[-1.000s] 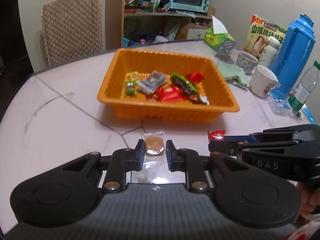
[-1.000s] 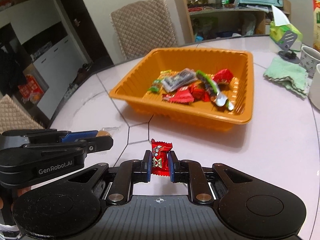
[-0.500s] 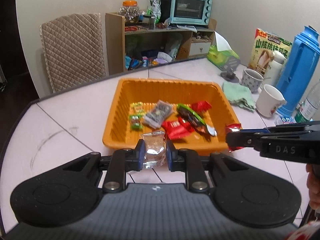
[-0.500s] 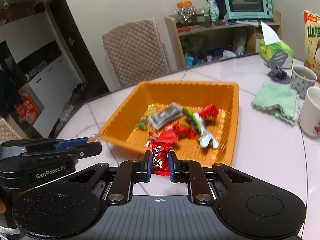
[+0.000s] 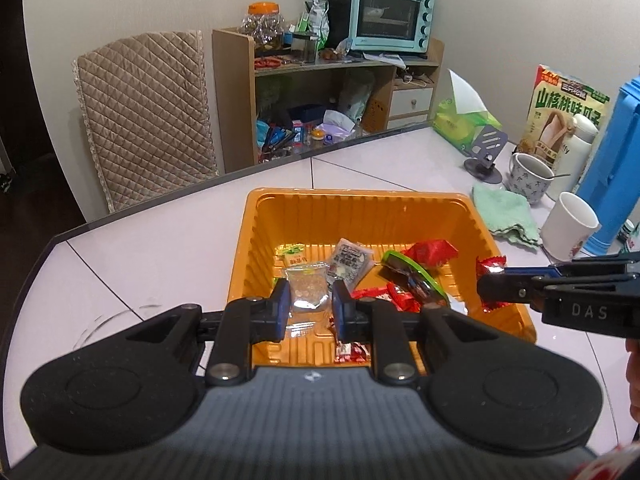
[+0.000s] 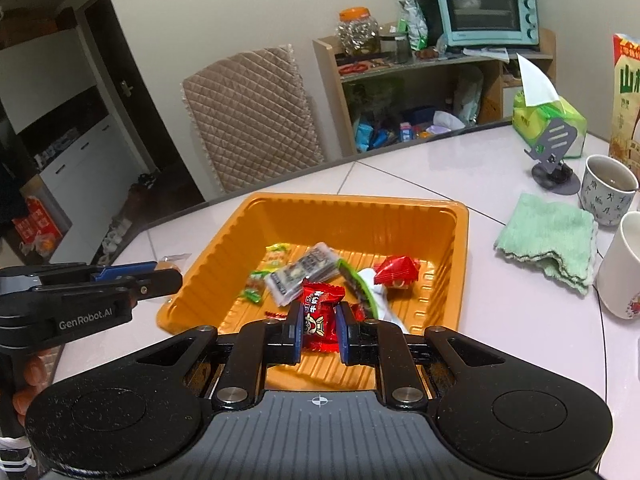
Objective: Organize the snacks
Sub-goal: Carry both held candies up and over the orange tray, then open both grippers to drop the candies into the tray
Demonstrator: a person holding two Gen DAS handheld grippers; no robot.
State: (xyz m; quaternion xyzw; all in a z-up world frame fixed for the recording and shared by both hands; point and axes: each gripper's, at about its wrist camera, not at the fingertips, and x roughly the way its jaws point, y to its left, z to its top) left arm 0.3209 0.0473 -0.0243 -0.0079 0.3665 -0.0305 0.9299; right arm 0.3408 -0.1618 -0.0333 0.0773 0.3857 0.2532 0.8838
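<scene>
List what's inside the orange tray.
Inside the orange tray: grey packet, green-yellow candies, green bar, red candies. The held red candy covers whatever lies beneath.

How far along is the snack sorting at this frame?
Done: several snacks already lie in the orange tray. In hand: the left gripper holds a clear packet, the right gripper a red candy, both above the tray. Left: release both.

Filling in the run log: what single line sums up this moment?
left tongs: shut on clear cookie packet | right tongs: shut on red candy | both over orange tray | unreleased
</scene>
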